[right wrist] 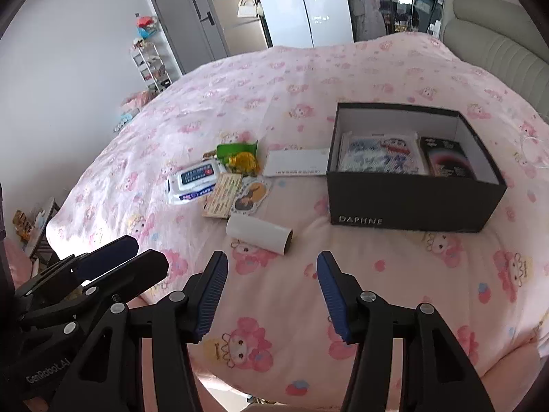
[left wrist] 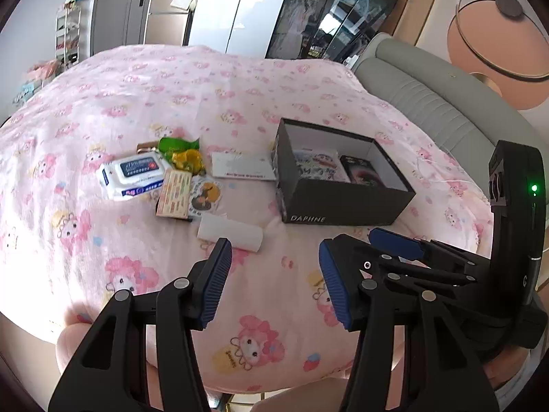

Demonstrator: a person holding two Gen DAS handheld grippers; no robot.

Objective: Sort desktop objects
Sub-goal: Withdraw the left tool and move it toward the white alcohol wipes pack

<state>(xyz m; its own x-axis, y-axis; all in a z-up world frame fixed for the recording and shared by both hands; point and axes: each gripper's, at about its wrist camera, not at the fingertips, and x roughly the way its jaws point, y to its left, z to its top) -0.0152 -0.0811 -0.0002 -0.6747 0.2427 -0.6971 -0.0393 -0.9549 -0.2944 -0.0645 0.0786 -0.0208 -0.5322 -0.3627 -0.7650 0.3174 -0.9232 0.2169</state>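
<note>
An open black shoebox [left wrist: 343,202] [right wrist: 411,202] stands on the pink bed, with a printed pack and a dark carton inside. Left of it lie a wet-wipes pack [left wrist: 133,176] [right wrist: 194,180], a green and yellow snack packet [left wrist: 182,154] [right wrist: 240,158], a white envelope [left wrist: 242,166] [right wrist: 295,163], a beige card [left wrist: 175,194] [right wrist: 221,195] and a sticker sheet [left wrist: 206,195] [right wrist: 250,194]. Nearest me is a white paper roll [left wrist: 230,233] [right wrist: 259,231]. My left gripper [left wrist: 274,281] [right wrist: 130,261] hovers open and empty just short of the roll. Beside it my right gripper [right wrist: 271,295] [left wrist: 398,245] is open and empty too.
The pink patterned sheet [left wrist: 274,103] covers the whole bed; its near edge falls away below the grippers. A grey padded headboard [left wrist: 429,103] runs along the right. A white shelf rack [left wrist: 68,34], a grey door and wardrobes stand beyond the far side.
</note>
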